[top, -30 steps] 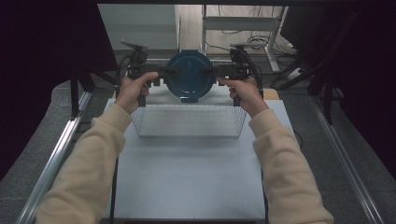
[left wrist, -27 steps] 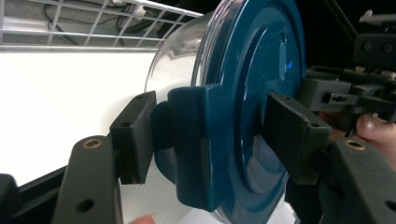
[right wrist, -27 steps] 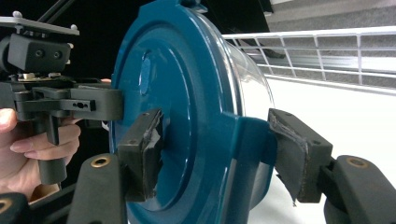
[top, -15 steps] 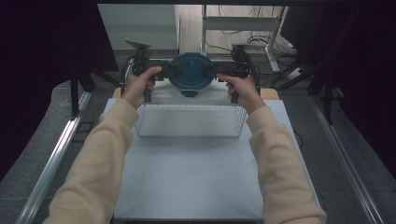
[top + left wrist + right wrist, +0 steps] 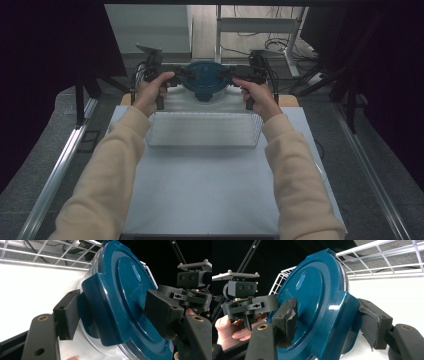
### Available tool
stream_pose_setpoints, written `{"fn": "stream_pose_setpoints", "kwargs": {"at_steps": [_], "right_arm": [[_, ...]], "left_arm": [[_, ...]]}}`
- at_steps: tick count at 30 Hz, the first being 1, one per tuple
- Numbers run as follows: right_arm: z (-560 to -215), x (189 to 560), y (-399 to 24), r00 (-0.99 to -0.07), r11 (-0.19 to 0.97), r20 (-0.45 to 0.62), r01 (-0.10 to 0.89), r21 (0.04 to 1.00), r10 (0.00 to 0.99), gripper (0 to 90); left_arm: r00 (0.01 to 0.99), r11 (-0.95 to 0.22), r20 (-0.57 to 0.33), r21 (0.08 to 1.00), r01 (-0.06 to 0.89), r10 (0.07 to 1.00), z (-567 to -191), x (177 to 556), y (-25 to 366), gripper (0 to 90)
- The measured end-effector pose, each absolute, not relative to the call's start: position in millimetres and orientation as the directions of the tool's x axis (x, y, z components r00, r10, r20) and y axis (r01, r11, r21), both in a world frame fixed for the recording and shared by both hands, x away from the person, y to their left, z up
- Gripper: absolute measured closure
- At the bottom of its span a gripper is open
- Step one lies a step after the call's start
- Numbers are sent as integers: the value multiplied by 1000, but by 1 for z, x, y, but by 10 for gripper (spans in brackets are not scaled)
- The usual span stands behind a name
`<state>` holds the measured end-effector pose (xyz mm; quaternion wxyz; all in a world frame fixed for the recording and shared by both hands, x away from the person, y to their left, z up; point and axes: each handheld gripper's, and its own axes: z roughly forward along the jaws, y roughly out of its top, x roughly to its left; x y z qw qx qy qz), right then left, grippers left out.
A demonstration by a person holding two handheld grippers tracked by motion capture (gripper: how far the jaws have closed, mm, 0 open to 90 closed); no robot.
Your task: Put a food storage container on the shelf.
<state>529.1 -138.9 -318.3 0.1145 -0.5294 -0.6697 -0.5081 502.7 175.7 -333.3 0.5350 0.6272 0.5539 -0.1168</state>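
A round clear container with a dark blue lid (image 5: pixel 205 80) hangs tilted between the two grippers, beyond the far wall of the white wire basket (image 5: pixel 205 129). My left gripper (image 5: pixel 182 72) clamps the lid's left latch. In the left gripper view (image 5: pixel 113 313) one pad lies against the latch and the other on the lid top (image 5: pixel 125 297). Its jaws have just been opening a little, with the latch still between them. My right gripper (image 5: pixel 227 75) clamps the opposite latch, and in the right gripper view (image 5: pixel 329 322) its pads bear on the lid (image 5: pixel 317 302).
The basket stands on a pale mat (image 5: pixel 200 190) with bare mat in front of it. A wire grid (image 5: pixel 387 257) rises behind the container. Table legs and cables (image 5: pixel 260 30) lie beyond the far edge. A metal rail (image 5: pixel 60 170) runs along the left.
Both hands have carried the container away from the person and slightly down, from over the basket's far edge to just beyond it. Both arms are stretched further forward.
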Motion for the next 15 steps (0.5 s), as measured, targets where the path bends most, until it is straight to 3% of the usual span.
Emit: {"fn": "stream_pose_setpoints", "kwargs": {"at_steps": [4, 10, 14, 15], "right_arm": [[-317, 528, -137, -421, -65, 680, 822, 566, 601, 323], [-304, 507, -124, -480, 24, 508, 743, 669, 716, 107], [-294, 492, -125, -505, 44, 439, 691, 722, 743, 76], [-291, 485, -128, -515, 47, 419, 670, 741, 748, 76]], "left_arm": [[378, 175, -721, 564, 807, 581, -333, 501, 174, 288], [456, 116, -563, 707, 697, 689, -323, 486, 166, 209], [484, 114, -530, 748, 654, 697, -316, 473, 171, 167], [489, 91, -487, 770, 631, 724, -313, 463, 175, 154]]}}
